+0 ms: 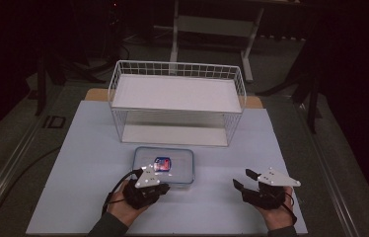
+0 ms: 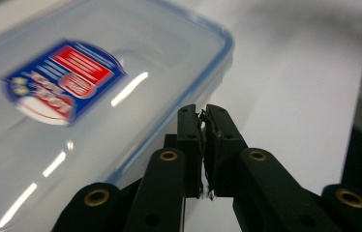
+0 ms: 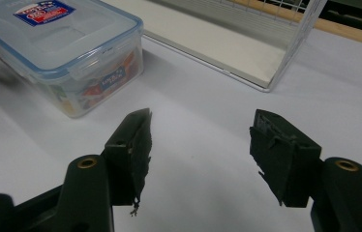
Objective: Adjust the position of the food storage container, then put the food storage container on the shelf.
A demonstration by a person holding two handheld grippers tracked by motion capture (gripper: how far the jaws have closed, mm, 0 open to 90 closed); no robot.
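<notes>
Left gripper (image 1: 159, 183) sits at the near edge of the clear plastic food container (image 1: 163, 165), jaws pressed together with nothing between them. In the left gripper view the closed tips (image 2: 202, 126) sit just off the blue-rimmed lid edge (image 2: 220, 58), beside the container's corner rather than clamped on it. Can't tell if they touch the wall.

Right gripper (image 1: 245, 183) is parked well apart to the right over bare white table (image 1: 74, 163), jaws spread wide, holding nothing. Its own view confirms it: the two pads (image 3: 138, 145) have a big gap with only table surface between.

Container location: flat on the table, roughly centre, just in front of the white wire two-tier rack (image 1: 176, 101). Lid is on, red-blue label (image 2: 65, 79) facing up, side clip looks latched from the right gripper view (image 3: 80, 72). Contents are some printed packets, can't read them.

Progress, my read: early. Container isn't lifted, isn't gripped, and both rack shelves are bare. If the job is shelving it, everything remains: get a grip (probably both sides, it's wide for one jaw), lift, place on a tier. If it's opening the lid, clips aren't undone yet either. Closed left tips next to the edge suggest a nudge or clip poke, not a grasp.
</notes>
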